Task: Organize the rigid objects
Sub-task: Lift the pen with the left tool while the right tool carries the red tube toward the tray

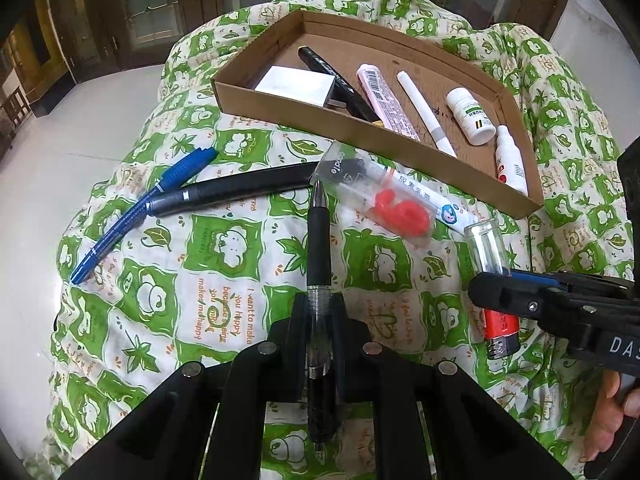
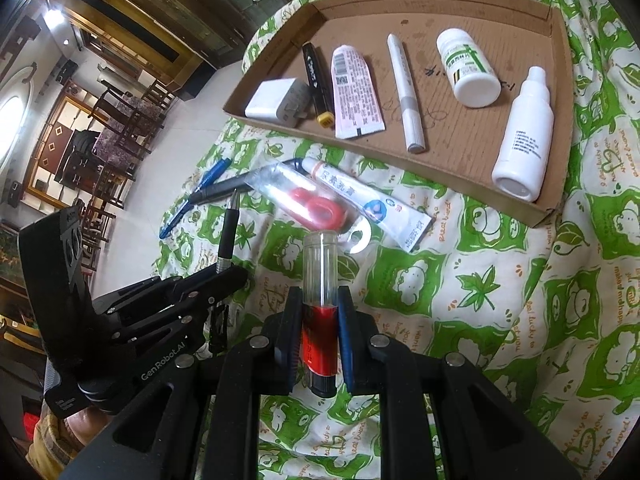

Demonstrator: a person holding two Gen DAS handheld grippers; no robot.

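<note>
My left gripper (image 1: 319, 300) is shut on a black gel pen (image 1: 318, 240) that points forward over the green-patterned cloth. My right gripper (image 2: 319, 304) is shut on a red lighter with a clear top (image 2: 318, 280); it also shows in the left wrist view (image 1: 494, 284). A cardboard tray (image 2: 556, 184) ahead holds a white charger (image 2: 276, 106), a black marker (image 2: 314, 76), a pink tube (image 2: 354, 92), a white pen (image 2: 406, 92), a white pill bottle (image 2: 468, 68) and a white spray bottle (image 2: 522, 140).
On the cloth before the tray lie a blue pen (image 1: 140, 210), a black pen (image 1: 232, 192), a clear packet with a red item (image 1: 384, 204) and a white ointment tube (image 2: 368, 200). White floor and wooden furniture lie to the left.
</note>
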